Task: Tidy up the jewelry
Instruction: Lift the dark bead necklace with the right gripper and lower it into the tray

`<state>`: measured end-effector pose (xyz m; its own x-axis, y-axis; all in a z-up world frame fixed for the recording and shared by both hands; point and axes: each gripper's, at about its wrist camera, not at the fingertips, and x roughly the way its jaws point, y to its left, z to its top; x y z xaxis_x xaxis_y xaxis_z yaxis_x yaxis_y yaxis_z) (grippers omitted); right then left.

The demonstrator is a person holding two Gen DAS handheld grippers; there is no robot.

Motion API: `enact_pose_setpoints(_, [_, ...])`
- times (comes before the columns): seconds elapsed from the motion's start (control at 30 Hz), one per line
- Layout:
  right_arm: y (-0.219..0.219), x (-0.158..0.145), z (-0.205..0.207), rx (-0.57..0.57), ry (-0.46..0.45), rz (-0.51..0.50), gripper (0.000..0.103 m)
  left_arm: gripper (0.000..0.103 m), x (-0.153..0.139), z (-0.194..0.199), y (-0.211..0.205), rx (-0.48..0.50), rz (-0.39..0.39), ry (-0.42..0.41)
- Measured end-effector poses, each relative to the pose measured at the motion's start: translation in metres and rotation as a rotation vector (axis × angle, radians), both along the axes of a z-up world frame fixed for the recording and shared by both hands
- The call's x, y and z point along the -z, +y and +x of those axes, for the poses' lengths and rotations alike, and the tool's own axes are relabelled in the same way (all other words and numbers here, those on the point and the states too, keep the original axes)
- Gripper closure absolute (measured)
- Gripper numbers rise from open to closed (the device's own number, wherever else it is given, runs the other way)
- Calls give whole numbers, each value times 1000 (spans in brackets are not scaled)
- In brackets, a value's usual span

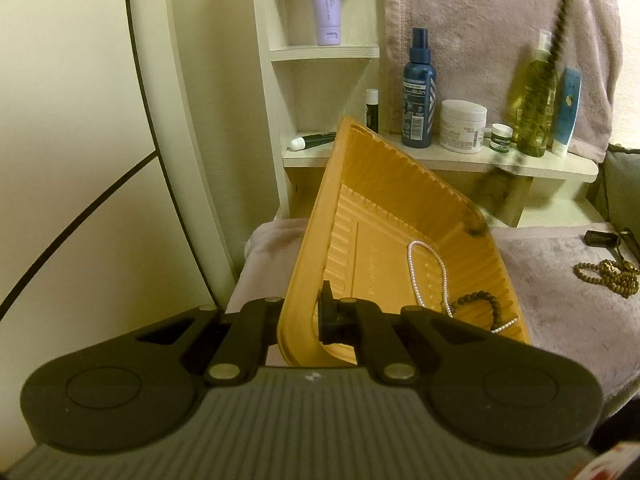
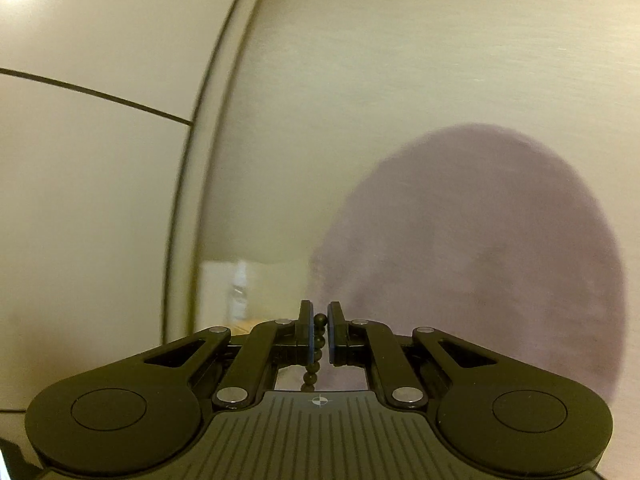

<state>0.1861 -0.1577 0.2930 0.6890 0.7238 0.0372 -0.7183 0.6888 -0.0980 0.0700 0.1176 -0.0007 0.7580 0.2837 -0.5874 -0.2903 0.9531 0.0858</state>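
Note:
My left gripper (image 1: 304, 316) is shut on the near rim of an orange ribbed tray (image 1: 384, 208) and holds it tilted above a mauve cloth. In the tray lie a white pearl necklace (image 1: 426, 272) and a dark bead bracelet (image 1: 480, 300). My right gripper (image 2: 320, 330) is shut on a dark bead necklace (image 2: 318, 344). In the left wrist view that necklace (image 1: 560, 28) hangs blurred from the top right down to the tray's far right rim. A brown bead strand (image 1: 608, 276) lies on the cloth at right.
A cream shelf unit (image 1: 440, 160) behind the tray holds a blue spray bottle (image 1: 418, 92), a white jar (image 1: 462, 126), a green oil bottle (image 1: 534, 100) and tubes. A dark key fob (image 1: 600, 238) lies on the cloth. A wall with a curved mirror edge fills the right wrist view.

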Motion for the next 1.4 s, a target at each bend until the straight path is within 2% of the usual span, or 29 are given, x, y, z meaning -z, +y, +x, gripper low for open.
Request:
enact_pose_setpoints(0.23, [59,0,1,-120,4,-43,96,98,1,0,2,-2,-9,0])
enact_pose_setpoints(0.47, [102,26,15,-171,69,-109,96,98,3,0,5,-6,-18,-2])
enact_pose_setpoints(0.7, [118,77,32,-177,196,-162,96,98,4,-2,8,-11,-22,-2])
enact_pose_setpoints(1.07, [127,172,46,-250,476,-270,96,98,4,-2,9,-13,-22,0])
enact_pose_setpoints(1.4, [136,226,54,-292,626,-321,96,98,6,-2,11,-15,-25,1])
